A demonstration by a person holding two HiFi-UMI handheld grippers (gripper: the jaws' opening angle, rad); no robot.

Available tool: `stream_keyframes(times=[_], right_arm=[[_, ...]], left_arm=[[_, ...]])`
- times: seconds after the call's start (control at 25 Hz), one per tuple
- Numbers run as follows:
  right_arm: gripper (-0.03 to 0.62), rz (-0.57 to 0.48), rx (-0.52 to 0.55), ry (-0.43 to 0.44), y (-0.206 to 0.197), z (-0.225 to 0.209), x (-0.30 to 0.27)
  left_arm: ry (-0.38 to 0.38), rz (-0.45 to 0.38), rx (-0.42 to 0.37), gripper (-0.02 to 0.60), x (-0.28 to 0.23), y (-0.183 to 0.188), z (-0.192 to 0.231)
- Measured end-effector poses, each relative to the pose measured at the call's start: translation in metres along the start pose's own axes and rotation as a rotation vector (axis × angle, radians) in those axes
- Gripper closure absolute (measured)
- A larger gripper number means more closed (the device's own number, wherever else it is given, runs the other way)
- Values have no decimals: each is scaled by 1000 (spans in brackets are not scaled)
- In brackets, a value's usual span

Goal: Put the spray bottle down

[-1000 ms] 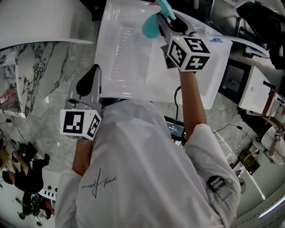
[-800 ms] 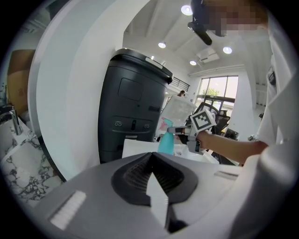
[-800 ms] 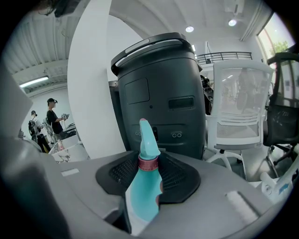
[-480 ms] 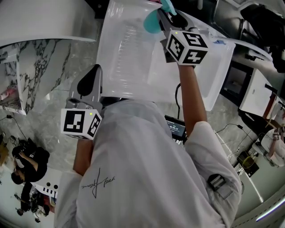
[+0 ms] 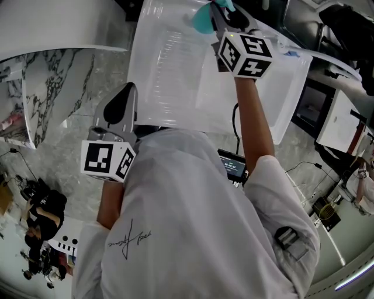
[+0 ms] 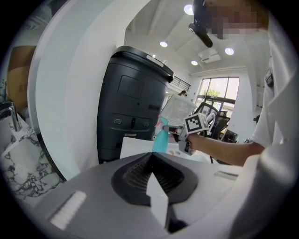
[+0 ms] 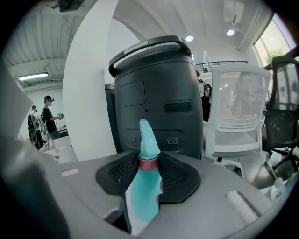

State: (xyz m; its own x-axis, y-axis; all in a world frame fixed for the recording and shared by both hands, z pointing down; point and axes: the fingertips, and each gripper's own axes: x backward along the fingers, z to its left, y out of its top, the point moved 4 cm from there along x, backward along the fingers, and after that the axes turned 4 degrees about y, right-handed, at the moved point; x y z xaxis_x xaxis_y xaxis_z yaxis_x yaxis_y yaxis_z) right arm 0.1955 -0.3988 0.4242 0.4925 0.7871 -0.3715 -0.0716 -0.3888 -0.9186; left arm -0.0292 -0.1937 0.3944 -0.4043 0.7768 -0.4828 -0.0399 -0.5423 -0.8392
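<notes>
Above the white table's (image 5: 169,70) far edge, the right gripper (image 7: 148,179) is clamping the upright teal spray bottle (image 7: 141,203), jaws fairly wide. The left gripper (image 6: 152,177) is pointing elsewhere, jaws together, empty. Shirt (image 5: 193,233) script is proving illegible.

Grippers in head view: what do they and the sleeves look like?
Left gripper and right gripper match: grey moulded bodies, black ribbed pads, each carrying a white cube with black square markers. The person wears a white short-sleeved shirt with dark script on the back.
</notes>
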Motion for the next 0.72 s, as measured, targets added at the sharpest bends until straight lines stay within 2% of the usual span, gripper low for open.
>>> stream_keyframes(times=[0.16,0.32,0.72], right_arm=[[467,-57,52,-9,0,2,-1],[467,-102,87,-36,-4,3,-2],[467,-150,105,-102,-23,0,-1]], left_arm=[[-7,11,34,545,0,-2,0],[-6,15,33,545,0,-2,1],[-22,21,31,545,-2,-6,-3]])
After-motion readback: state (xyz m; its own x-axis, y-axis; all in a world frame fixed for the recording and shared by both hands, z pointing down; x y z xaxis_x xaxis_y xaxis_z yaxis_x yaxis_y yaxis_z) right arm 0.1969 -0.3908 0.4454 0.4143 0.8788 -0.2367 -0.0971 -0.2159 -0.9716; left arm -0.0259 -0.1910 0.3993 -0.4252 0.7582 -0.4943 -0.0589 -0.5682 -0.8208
